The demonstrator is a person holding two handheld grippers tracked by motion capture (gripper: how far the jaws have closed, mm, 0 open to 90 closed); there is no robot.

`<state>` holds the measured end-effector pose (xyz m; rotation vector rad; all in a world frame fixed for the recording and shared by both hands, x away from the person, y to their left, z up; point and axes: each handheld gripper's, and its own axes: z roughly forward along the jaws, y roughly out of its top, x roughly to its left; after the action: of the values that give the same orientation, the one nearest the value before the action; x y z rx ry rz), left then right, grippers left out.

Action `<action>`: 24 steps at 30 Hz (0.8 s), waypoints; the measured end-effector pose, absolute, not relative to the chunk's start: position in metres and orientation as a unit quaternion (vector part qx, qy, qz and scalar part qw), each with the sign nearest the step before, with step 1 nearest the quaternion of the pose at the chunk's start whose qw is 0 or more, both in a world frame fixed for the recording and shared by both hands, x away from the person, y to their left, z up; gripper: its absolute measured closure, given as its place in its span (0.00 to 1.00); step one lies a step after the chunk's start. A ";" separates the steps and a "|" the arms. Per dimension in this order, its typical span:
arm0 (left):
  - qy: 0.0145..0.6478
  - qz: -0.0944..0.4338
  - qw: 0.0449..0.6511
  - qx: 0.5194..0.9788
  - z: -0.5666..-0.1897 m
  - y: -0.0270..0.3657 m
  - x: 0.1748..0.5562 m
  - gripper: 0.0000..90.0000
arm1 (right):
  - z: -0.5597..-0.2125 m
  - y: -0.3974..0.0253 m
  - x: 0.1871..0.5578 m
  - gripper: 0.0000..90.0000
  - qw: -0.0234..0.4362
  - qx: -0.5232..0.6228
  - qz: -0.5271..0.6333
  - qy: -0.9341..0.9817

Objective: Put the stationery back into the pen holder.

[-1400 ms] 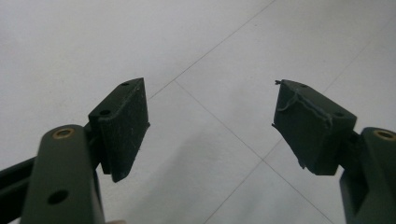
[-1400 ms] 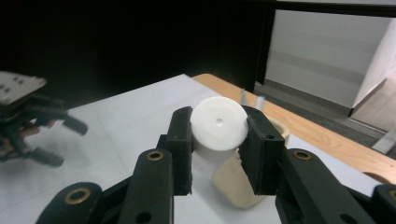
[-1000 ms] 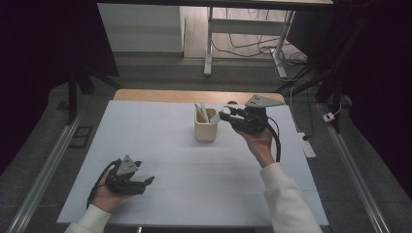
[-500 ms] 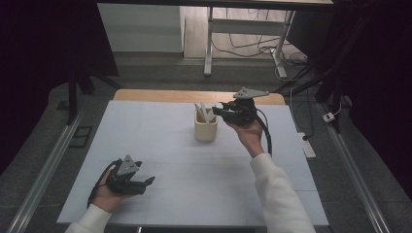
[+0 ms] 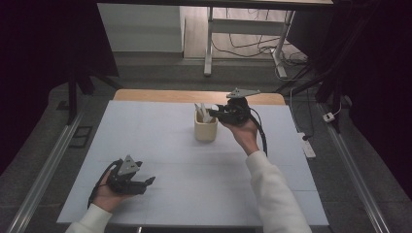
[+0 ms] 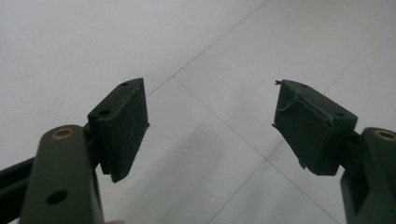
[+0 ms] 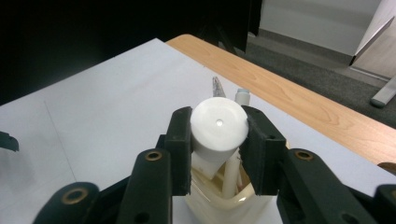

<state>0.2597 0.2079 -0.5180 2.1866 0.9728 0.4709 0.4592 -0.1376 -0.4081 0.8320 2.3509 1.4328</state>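
While clamped on a white cylinder, the right claw sits above the cup.

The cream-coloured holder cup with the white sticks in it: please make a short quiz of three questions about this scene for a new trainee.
1. True or false: the right gripper is shut on a white round-ended cylinder.
2. Where is the left gripper?
A. Inside the cup
B. Low over the white table sheet, at the near left, jaws open with nothing between them
C. On the wooden table edge
3. Fill in: the white cylinder is held just above the cream-coloured plastic holder cup, which has other white ______ standing in it.

Key:
1. True
2. B
3. sticks
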 end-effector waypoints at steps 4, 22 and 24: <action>0.374 0.182 0.345 0.841 -0.518 0.208 0.260 0.29 | -0.407 -0.139 0.458 0.56 0.135 0.294 0.503 0.802; 0.374 0.184 0.344 0.842 -0.518 0.208 0.260 0.29 | -0.419 -0.170 0.417 0.53 0.166 0.265 0.517 0.797; 0.373 0.184 0.345 0.842 -0.518 0.209 0.259 0.29 | -0.422 -0.173 0.411 0.53 0.170 0.260 0.514 0.800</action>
<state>0.2594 0.2086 -0.5179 2.1855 0.9673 0.4773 0.4105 -0.1734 -0.4216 0.7381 2.2728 1.4606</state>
